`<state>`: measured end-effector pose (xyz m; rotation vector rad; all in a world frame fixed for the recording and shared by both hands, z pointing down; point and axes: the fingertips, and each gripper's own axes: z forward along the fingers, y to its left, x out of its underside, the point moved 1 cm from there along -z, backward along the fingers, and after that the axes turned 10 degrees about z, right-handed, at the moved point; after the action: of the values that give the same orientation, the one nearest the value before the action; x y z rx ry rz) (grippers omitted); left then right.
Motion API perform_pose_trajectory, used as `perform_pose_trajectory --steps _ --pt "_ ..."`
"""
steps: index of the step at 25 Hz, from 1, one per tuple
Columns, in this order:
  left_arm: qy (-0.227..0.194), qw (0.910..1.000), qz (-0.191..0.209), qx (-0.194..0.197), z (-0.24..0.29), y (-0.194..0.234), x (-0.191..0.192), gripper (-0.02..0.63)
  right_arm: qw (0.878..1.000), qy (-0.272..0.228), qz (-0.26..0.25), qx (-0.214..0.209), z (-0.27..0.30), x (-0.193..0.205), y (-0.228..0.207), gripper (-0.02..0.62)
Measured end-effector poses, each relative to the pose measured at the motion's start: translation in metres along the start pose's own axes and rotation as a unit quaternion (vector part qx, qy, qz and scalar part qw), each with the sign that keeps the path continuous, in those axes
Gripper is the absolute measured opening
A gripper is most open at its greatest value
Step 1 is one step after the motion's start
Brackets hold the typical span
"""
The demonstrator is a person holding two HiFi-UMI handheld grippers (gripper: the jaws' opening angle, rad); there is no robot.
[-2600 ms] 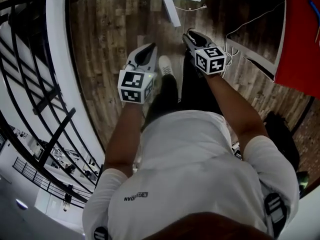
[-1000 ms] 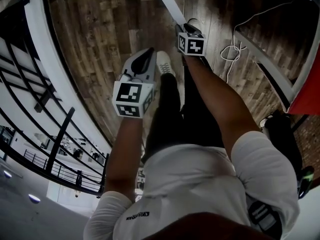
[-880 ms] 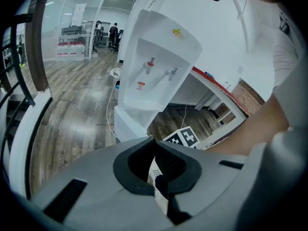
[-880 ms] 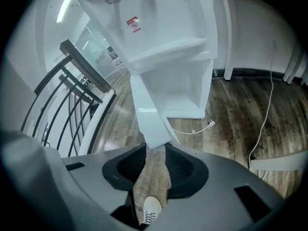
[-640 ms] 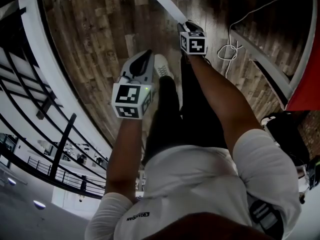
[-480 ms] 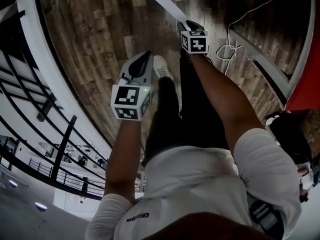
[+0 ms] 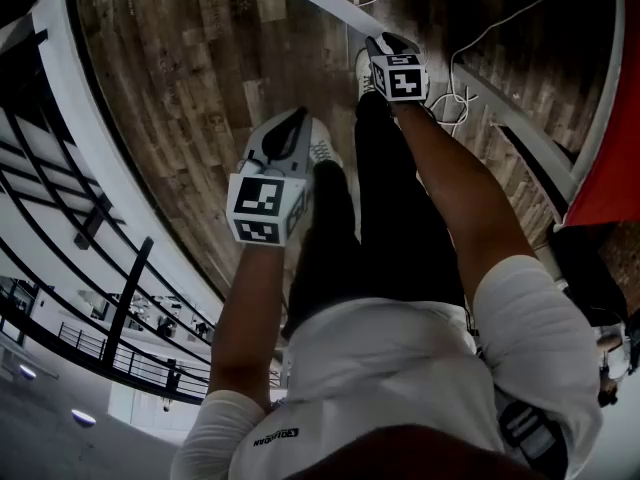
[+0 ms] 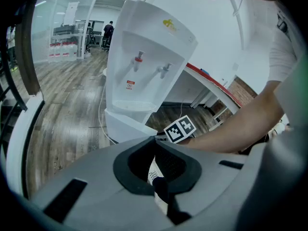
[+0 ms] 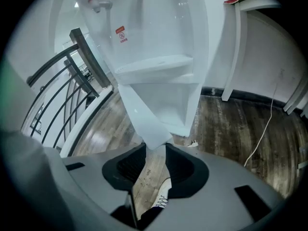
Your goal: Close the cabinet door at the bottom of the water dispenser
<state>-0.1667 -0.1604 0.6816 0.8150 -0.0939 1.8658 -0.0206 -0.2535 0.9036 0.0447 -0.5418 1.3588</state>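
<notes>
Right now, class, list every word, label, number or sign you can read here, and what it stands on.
Nothing can be quoted with confidence.
Print on the person's shirt: white letters, too small and distorted to read.
Sticker on the water dispenser: red and white, too blurred.
Yellow mark near the dispenser's top: no legible letters.

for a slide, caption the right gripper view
Right gripper, jaws apart, at the edge of the open cabinet door below the water dispenser.
</notes>
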Motion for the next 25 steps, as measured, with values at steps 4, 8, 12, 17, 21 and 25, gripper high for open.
perform_pose_trajectory --steps 4,8,12,17,21,25 --pt "-0.003 1.0 -0.004 -0.006 0.003 0.003 -0.005 -0.002 1.0 -0.007 -0.011 0.005 0.003 -0.013 -0.013 0.123" --pt "-0.003 1.0 -0.004 -0.005 0.005 0.003 -0.005 -0.002 1.0 -0.01 -0.014 0.012 0.005 -0.024 -0.023 0.123" --pt "-0.004 1.0 -0.003 -0.005 0.008 0.003 -0.008 -0.002 1.0 -0.015 -0.015 0.017 0.007 -0.035 -0.032 0.123" --pt "-0.004 0.9999 -0.004 -0.011 0.01 0.007 -0.011 -0.002 1.0 -0.018 -0.013 0.02 0.012 -0.046 -0.042 0.123" --pt "-0.009 0.9997 -0.009 -0.019 0.01 0.011 -0.015 -0.002 0.999 -0.022 -0.012 0.024 0.013 -0.057 -0.05 0.123" --pt "-0.011 0.9996 -0.011 -0.024 0.012 0.015 -0.016 -0.002 0.999 -0.027 -0.011 0.026 0.018 -0.069 -0.056 0.123"
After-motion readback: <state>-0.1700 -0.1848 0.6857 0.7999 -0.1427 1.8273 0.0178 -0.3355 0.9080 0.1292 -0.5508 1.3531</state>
